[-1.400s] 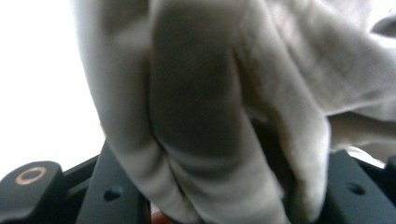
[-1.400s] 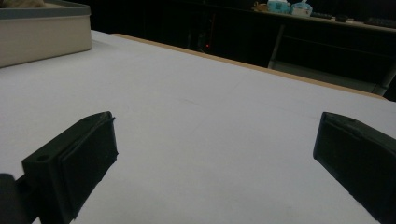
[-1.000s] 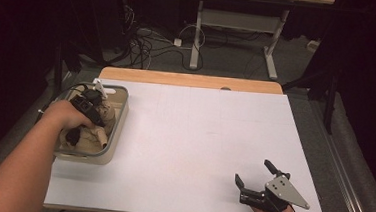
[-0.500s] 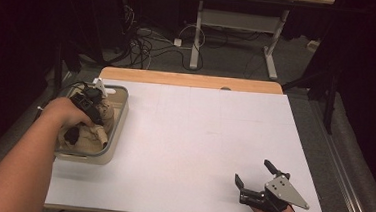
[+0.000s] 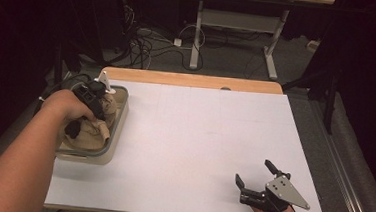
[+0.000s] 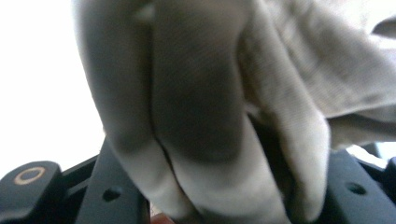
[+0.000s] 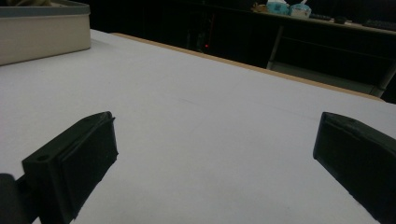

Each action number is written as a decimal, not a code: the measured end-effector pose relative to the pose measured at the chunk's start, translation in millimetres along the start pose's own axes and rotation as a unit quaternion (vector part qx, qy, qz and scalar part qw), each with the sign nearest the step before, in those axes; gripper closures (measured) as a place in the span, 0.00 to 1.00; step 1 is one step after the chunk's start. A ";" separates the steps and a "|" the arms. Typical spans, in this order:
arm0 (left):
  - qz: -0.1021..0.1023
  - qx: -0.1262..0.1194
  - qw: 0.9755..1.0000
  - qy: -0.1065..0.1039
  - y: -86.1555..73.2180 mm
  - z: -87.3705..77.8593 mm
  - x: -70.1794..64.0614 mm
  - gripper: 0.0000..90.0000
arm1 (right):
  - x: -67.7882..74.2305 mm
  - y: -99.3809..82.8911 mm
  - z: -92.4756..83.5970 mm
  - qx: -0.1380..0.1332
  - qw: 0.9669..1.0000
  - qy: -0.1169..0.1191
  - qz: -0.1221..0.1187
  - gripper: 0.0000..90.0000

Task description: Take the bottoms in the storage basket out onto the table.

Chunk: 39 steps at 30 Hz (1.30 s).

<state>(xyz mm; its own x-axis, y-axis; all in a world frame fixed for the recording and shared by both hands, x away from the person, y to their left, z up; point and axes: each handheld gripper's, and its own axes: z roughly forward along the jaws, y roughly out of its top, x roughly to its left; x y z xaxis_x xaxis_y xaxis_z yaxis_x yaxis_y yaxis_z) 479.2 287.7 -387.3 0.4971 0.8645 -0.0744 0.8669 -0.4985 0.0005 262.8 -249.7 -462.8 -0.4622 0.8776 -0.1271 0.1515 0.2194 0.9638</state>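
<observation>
From above, my left gripper (image 5: 91, 110) reaches down into the beige tray (image 5: 116, 131) at the left edge of the white table (image 5: 193, 146), its jaws clamped on a fold of the beige cloth (image 5: 94, 129) that lies bunched inside the tray; seen along the left gripper's own jaws, that cloth (image 6: 205, 102) crowds in close, pale and creased, pinched between the two black jaws at the bottom edge, with a dark shadowed fold down its middle. My left forearm runs in from the lower left corner, the hand resting over the tray's near side. Well apart, near the table's front right corner, my right gripper (image 5: 256, 177) rests low over the bare tabletop with its jaws spread wide and nothing between them; in its own view (image 7: 215, 158) the two black pads stand far apart over the white surface, the tray's wall (image 7: 44, 32) visible far off at upper left. A wooden strip edges the table's far side (image 5: 193, 80), and cables lie tangled on the floor (image 5: 150, 40) beyond it
</observation>
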 end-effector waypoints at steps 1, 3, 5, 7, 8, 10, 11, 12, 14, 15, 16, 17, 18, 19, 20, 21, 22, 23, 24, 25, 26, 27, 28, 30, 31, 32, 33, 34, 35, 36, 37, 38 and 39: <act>0.001 -0.001 1.000 0.002 0.4 -1.2 -0.3 0.60 | 0.0 0.0 -0.1 0.000 1.000 0.000 0.000 0.01; 0.006 -0.003 1.000 0.006 2.0 -5.5 -2.1 0.60 | 0.0 0.1 -0.3 0.000 1.000 0.000 0.000 0.01; 0.006 -0.002 1.000 0.005 3.5 -9.7 -3.4 0.60 | -0.1 0.1 -0.4 0.001 1.000 -0.001 0.000 0.01; 0.008 -0.006 1.000 0.004 4.6 -13.3 -5.1 0.60 | -0.1 0.1 -0.4 0.001 1.000 -0.002 0.000 0.01; 0.009 -0.006 1.000 0.005 5.7 -15.5 -6.4 0.60 | -0.1 0.1 -0.5 0.001 1.000 -0.001 0.000 0.01; 0.011 -0.001 1.000 0.008 7.5 -18.1 -8.7 0.60 | -0.2 0.3 -0.7 0.000 1.000 -0.002 0.000 0.01; 0.013 0.003 1.000 0.009 8.3 -19.2 -9.8 0.60 | -0.3 0.3 -0.8 0.000 1.000 -0.002 0.000 0.01; 0.014 0.007 1.000 0.009 9.0 -20.0 -10.8 0.60 | -0.5 0.3 -0.8 -0.001 1.000 -0.002 0.001 0.01; 0.016 0.015 1.000 0.007 9.6 -21.8 -12.1 0.60 | -0.7 0.4 -0.9 -0.001 1.000 -0.002 0.001 0.01; 0.015 0.017 1.000 0.006 9.7 -22.8 -12.6 0.60 | -0.9 0.4 -1.0 -0.001 1.000 -0.002 0.001 0.01; 0.015 0.018 1.000 0.005 9.6 -24.1 -12.7 0.60 | -1.0 0.4 -1.0 -0.001 1.000 -0.003 0.001 0.01; 0.015 0.018 1.000 0.004 9.2 -25.5 -13.0 0.60 | -1.0 0.4 -1.1 -0.001 1.000 -0.003 0.001 0.01; 0.016 0.018 1.000 0.004 9.0 -26.9 -13.2 0.60 | -1.1 0.4 -1.2 -0.002 1.000 -0.002 0.001 0.01; 0.017 0.018 1.000 0.006 8.6 -27.9 -13.7 0.60 | -1.1 0.4 -1.2 -0.002 1.000 -0.003 0.001 0.01; 0.018 0.017 1.000 0.007 8.1 -29.8 -14.2 0.60 | -1.1 0.5 -1.3 -0.002 1.000 -0.003 0.001 0.01; 0.018 0.016 1.000 0.007 7.7 -31.3 -14.5 0.60 | -1.1 0.6 -1.4 -0.002 1.000 -0.003 0.001 0.01; 0.017 0.016 1.000 0.007 7.4 -32.5 -14.9 0.60 | -1.1 0.7 -1.6 -0.002 1.000 -0.003 0.001 0.01; 0.018 0.017 1.000 0.005 7.1 -34.2 -15.5 0.60 | -1.0 0.7 -1.6 -0.002 1.000 -0.003 0.002 0.01; 0.017 0.018 1.000 0.004 6.9 -36.3 -16.1 0.60 | -0.9 0.8 -1.6 -0.002 1.000 -0.003 0.002 0.01; 0.015 0.019 1.000 0.004 7.0 -37.6 -16.5 0.60 | -0.9 0.8 -1.5 -0.003 1.000 -0.003 0.001 0.01; 0.013 0.019 1.000 0.006 7.1 -39.3 -17.0 0.60 | -1.0 0.9 -1.5 -0.003 1.000 -0.002 0.000 0.01; 0.014 0.018 1.000 0.006 7.1 -41.4 -17.6 0.60 | -0.8 0.9 -1.4 -0.003 1.000 -0.002 0.000 0.01; 0.014 0.019 1.000 0.006 7.1 -42.5 -17.9 0.60 | -0.6 0.9 -1.3 -0.003 1.000 -0.002 0.000 0.01; 0.015 0.020 1.000 0.006 7.3 -45.2 -19.4 0.60 | -0.5 1.0 -1.4 -0.003 1.000 -0.002 0.000 0.01; 0.015 0.020 1.000 0.006 7.4 -46.1 -19.9 0.60 | -0.5 1.0 -1.4 -0.003 1.000 -0.002 0.000 0.01; 0.015 0.022 1.000 0.006 7.7 -47.5 -20.9 0.60 | -0.6 1.0 -1.4 -0.003 1.000 -0.002 0.000 0.01; 0.015 0.022 1.000 0.007 7.7 -48.3 -21.6 0.60 | -0.6 1.0 -1.5 -0.003 1.000 -0.002 0.001 0.01; 0.016 0.023 1.000 0.008 7.8 -49.4 -22.8 0.60 | -0.7 0.9 -1.4 -0.003 1.000 -0.002 0.001 0.01; 0.016 0.025 0.999 0.011 8.0 -51.0 -24.5 0.60 | -0.7 0.8 -1.3 -0.003 1.000 -0.003 0.001 0.01; 0.016 0.027 0.999 0.013 8.2 -52.3 -26.2 0.60 | -0.5 0.7 -1.2 -0.002 1.000 -0.002 0.001 0.01; 0.017 0.028 0.999 0.014 8.4 -53.5 -27.4 0.60 | -0.3 0.6 -1.0 -0.002 1.000 -0.002 0.001 0.01; 0.019 0.028 0.999 0.013 8.7 -55.6 -29.5 0.60 | -0.2 0.6 -0.9 -0.001 1.000 -0.002 0.001 0.01; 0.020 0.027 0.999 0.011 8.7 -57.5 -31.3 0.60 | 0.0 0.8 -0.8 -0.002 1.000 -0.002 0.000 0.01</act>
<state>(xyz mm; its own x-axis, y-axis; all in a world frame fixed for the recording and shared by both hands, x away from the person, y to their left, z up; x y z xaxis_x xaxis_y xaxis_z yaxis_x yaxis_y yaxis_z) 473.3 260.0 -327.6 0.5320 0.8451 -0.0525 0.8437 -0.5343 -0.0517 262.2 -249.8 -461.8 -0.4594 0.8790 -0.1273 0.1491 0.2176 0.9646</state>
